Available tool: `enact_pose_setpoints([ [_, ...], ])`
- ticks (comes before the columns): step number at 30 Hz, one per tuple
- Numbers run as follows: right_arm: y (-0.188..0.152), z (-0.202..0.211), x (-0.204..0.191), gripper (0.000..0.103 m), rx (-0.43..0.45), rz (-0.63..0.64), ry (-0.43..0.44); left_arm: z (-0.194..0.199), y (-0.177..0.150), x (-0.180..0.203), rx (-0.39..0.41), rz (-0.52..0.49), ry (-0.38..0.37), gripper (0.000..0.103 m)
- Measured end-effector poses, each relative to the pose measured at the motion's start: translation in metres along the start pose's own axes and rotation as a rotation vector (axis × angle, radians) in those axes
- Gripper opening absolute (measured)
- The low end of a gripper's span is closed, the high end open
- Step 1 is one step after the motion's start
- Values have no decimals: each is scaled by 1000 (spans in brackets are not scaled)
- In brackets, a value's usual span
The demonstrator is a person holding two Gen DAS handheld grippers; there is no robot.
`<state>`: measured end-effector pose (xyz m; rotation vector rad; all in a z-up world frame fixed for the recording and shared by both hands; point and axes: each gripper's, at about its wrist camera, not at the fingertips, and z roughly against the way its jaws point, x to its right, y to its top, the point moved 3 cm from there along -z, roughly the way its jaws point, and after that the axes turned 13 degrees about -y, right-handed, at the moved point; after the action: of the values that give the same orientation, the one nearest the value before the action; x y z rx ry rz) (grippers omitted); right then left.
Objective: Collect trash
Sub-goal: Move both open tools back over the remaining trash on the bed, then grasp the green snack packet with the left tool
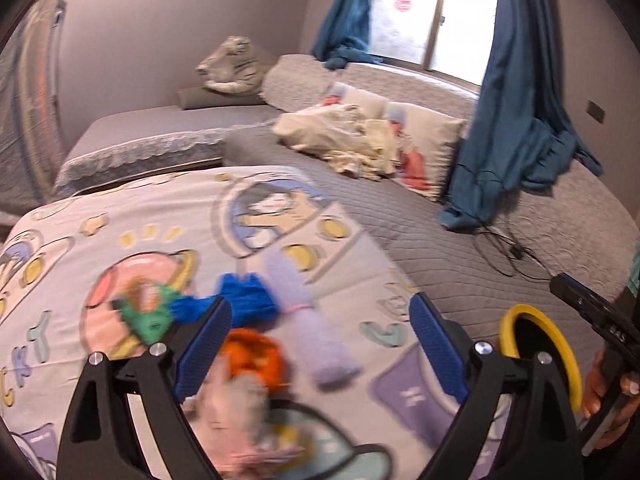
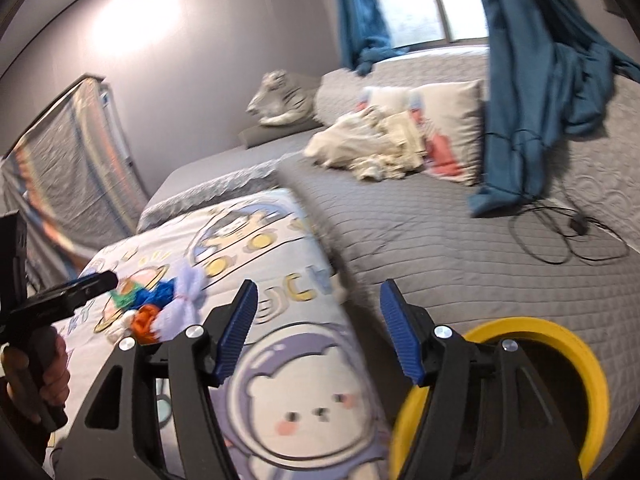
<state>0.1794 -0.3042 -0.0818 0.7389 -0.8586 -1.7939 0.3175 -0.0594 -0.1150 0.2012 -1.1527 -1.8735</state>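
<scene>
The left claw [image 1: 320, 344] stands wide, its blue pads [image 1: 202, 350] apart with nothing pressed between them, hanging above a small heap of trash on the cartoon-print cover [image 1: 100, 248]. Under and just past that claw lie an orange scrap [image 1: 252, 354], a crumpled blue scrap [image 1: 244, 298], a green scrap [image 1: 146, 318] and a pale purple roll [image 1: 304, 320], all close together and blurred; a pinkish blur nearest the camera cannot be made out. The right claw [image 2: 318, 328] is also parted and empty, held over the edge of the cover where it meets the grey quilted bed [image 2: 440, 240]. From its view the same heap [image 2: 160, 308] lies off to the left, near the tip of the other tool, which a hand [image 2: 48, 376] grips. A yellow-rimmed bin [image 2: 576, 364] sits low at the right claw's right side, its dark mouth partly behind the claw's arm. Farther back on the bed are a rumpled cream cloth [image 2: 372, 144], printed pillows [image 2: 452, 120], a black cable [image 2: 560, 236] and hanging blue curtains [image 2: 532, 80] by the window [image 1: 432, 12].
</scene>
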Motion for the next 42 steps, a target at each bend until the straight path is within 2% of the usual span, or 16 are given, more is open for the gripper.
enact_pose_setpoints([
  [9,-13,-39,-89,60,-68,143,88,14,-3,-79,-6,89,91,87],
  [18,-22,-74,-137,60,-139,226,128,1,-10,-121,-45,135,123,87],
  [28,-24,-107,-163,60,-205,247,158,-13,-11,-145,-74,172,143,87],
  [37,-33,-130,-175,60,-256,257,164,-26,-10,-154,-93,167,156,86],
  [39,-35,-131,-177,60,-255,267,167,-29,-10,-154,-100,160,160,84],
  [42,-37,-132,-181,60,-260,272,176,-33,-12,-155,-112,166,154,73],
])
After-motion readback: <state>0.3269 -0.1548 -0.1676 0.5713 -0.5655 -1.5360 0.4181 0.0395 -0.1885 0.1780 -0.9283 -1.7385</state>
